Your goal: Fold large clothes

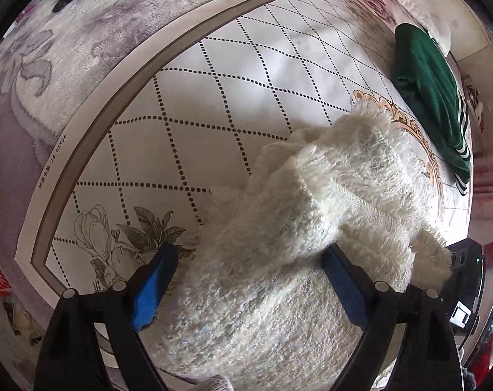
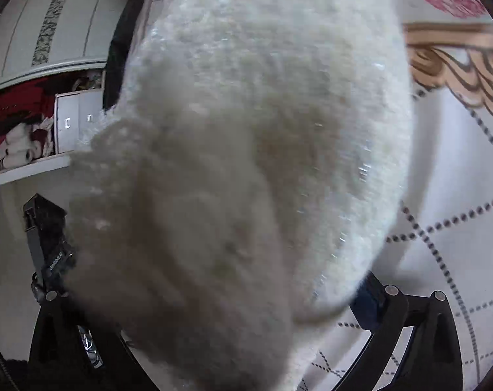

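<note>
Fluffy white sweater sits bunched on the quilted mat, whose border print reads something like "90x90". Left gripper is spread wide around it. Right gripper is buried in fuzz, can't tell its state.

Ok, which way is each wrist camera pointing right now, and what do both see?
Left wrist: on the left gripper, looking down over the fluffy white garment on the patterned mat; both blue-padded fingers show, spread.
Right wrist: on the right gripper, facing the wardrobe shelves; garment fills the lens, fingers mostly hidden.
Shared: garment and mat.
</note>
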`<control>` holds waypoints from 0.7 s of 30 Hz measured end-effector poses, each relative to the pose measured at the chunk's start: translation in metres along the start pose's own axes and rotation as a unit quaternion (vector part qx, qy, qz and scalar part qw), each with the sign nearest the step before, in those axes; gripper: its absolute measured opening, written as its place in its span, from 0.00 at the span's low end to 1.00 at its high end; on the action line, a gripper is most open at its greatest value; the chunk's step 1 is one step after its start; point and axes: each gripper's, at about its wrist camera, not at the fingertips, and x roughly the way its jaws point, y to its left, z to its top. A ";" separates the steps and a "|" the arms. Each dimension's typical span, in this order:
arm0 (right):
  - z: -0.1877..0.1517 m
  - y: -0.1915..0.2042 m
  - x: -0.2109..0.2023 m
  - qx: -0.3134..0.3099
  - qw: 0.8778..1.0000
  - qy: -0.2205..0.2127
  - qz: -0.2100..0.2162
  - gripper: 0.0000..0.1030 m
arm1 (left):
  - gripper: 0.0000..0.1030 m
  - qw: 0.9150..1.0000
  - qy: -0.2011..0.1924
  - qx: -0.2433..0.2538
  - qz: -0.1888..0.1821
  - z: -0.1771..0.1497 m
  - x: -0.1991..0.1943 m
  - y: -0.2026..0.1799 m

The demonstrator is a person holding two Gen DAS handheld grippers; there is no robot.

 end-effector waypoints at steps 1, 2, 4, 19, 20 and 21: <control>-0.001 0.002 0.000 -0.003 1.000 -0.004 -0.002 1.00 | 0.89 1.000 -0.003 0.001 0.003 -0.001 -0.001 -0.001; -0.002 0.001 -0.003 0.000 1.000 -0.014 0.001 0.94 | 0.89 1.000 -0.007 0.001 0.005 -0.001 -0.002 -0.001; -0.007 -0.005 -0.010 0.018 0.999 -0.030 0.011 0.78 | 0.89 1.000 -0.009 -0.002 0.005 -0.001 -0.002 -0.001; -0.087 -0.019 -0.034 0.185 0.966 -0.179 0.018 0.52 | 0.89 0.999 -0.032 0.011 0.022 0.001 -0.026 -0.014; -0.108 -0.018 -0.035 0.217 0.956 -0.199 0.020 0.52 | 0.89 0.999 -0.043 0.006 0.023 0.001 -0.037 -0.013; -0.123 -0.021 -0.033 0.257 0.941 -0.218 0.024 0.52 | 0.89 0.998 -0.053 0.001 0.022 0.000 -0.047 -0.011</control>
